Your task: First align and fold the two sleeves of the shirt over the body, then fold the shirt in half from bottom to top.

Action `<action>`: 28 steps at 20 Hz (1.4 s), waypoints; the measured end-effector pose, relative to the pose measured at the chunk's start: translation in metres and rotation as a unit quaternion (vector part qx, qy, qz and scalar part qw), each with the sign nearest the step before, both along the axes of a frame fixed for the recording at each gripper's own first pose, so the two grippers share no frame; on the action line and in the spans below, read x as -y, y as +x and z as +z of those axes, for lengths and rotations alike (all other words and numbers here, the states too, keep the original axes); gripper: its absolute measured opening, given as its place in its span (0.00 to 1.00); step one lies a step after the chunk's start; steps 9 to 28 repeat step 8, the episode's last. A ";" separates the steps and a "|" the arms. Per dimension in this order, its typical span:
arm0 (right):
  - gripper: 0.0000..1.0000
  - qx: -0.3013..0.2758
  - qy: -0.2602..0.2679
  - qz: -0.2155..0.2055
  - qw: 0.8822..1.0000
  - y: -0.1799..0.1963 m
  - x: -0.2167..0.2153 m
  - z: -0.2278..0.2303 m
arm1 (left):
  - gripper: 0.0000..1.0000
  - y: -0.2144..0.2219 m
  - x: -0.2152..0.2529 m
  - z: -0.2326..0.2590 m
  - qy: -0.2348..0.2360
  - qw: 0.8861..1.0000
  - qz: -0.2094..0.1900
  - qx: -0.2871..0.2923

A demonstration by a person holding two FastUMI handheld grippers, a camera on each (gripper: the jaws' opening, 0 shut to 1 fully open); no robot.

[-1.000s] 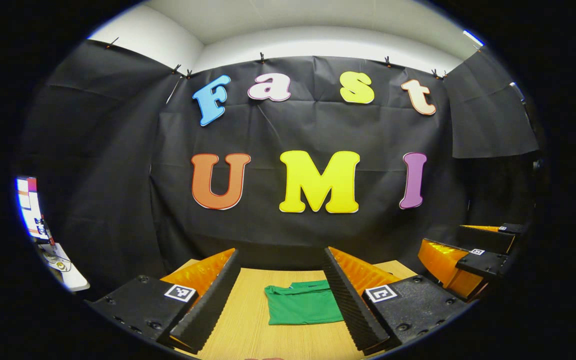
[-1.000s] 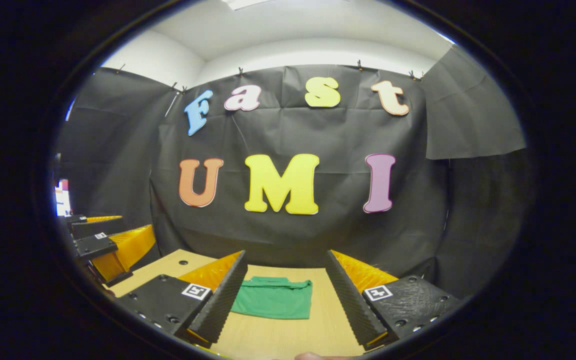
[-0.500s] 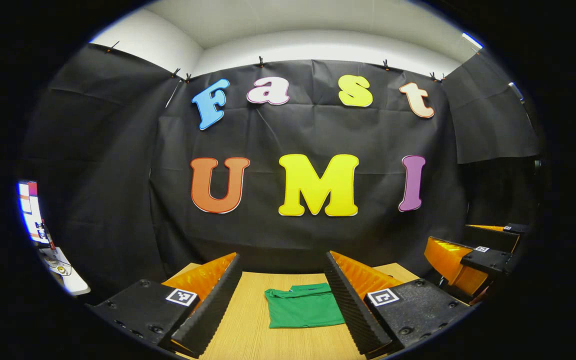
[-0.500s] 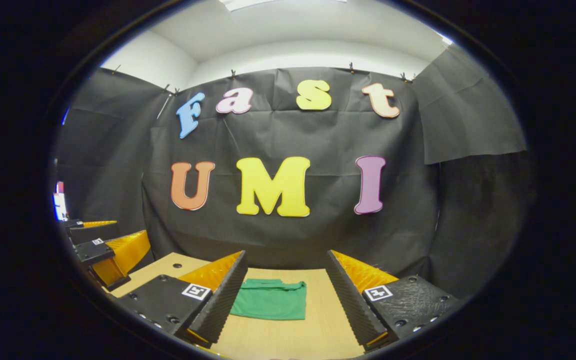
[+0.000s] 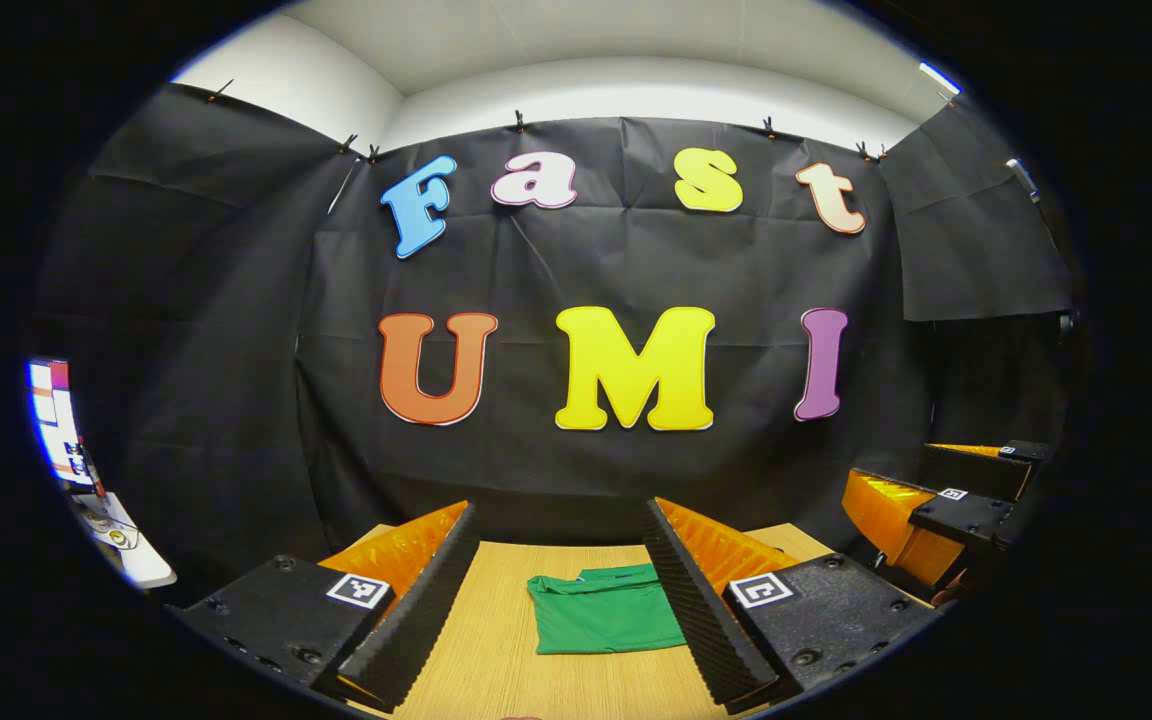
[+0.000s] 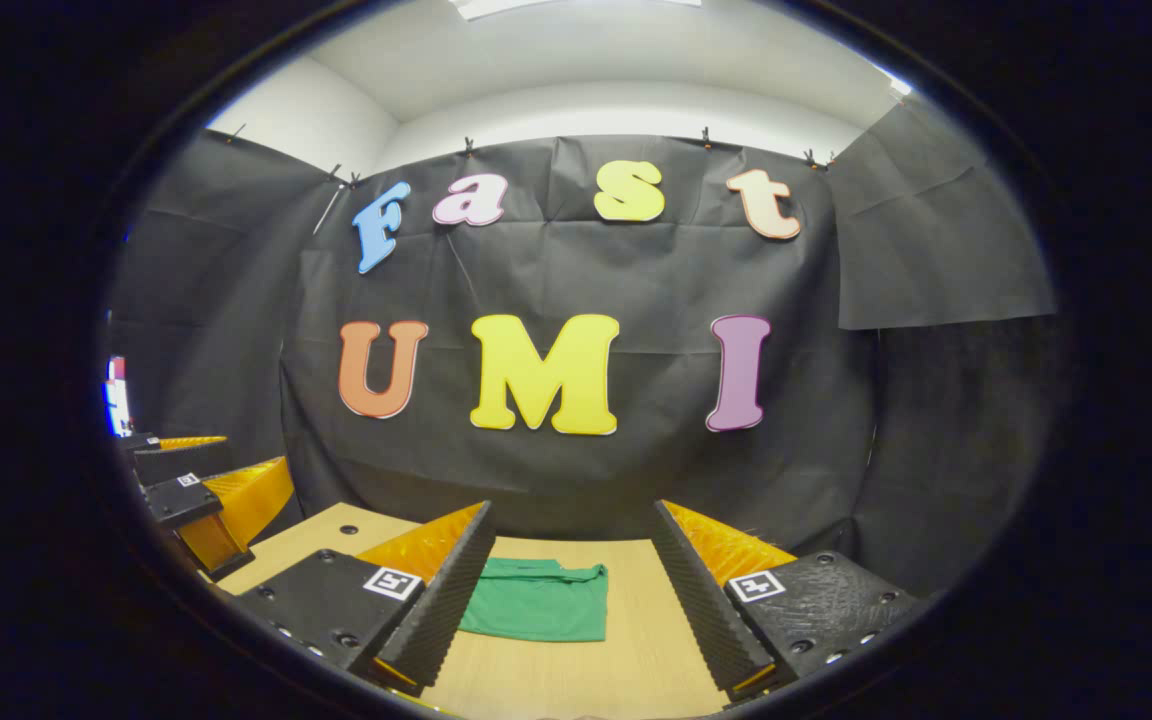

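No brand or readable writing shows on the shirt (image 5: 604, 622); each set of tongs carries small square black-and-white marker tags on its finger mounts.

The shirt is green fabric, folded into a compact, roughly rectangular packet with a collar edge along its far side. It lies flat on the light wood-grain desk (image 5: 496, 660), toward the far edge near the black cloth wall (image 5: 236, 300).

The left tongs (image 5: 558, 600) stand wide open above the desk, ridged pads facing each other, holding and touching nothing; the shirt appears in the gap between the fingers, farther off. The right tongs (image 6: 568, 600) are likewise spread wide and empty, with the shirt (image 6: 536, 614) lying beyond them. In the right gripper view the desk (image 6: 636, 650) has small round holes near its left corner.
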State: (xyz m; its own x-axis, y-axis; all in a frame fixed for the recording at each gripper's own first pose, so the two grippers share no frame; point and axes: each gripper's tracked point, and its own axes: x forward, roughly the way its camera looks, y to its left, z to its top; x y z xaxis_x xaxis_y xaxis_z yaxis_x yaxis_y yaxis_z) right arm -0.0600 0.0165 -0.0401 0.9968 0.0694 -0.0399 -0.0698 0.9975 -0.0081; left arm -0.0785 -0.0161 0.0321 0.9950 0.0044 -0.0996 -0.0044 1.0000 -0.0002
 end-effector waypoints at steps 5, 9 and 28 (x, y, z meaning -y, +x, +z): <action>0.97 0.000 0.000 0.003 1.000 0.000 0.002 0.000 | 1.00 0.000 0.004 0.000 0.000 1.000 -0.002 -0.002; 0.97 0.005 0.001 0.004 1.000 0.002 0.002 0.003 | 1.00 0.000 0.004 0.002 0.001 1.000 -0.001 0.000; 0.97 0.005 0.001 0.004 1.000 0.002 0.002 0.003 | 1.00 0.000 0.004 0.002 0.001 1.000 -0.001 0.000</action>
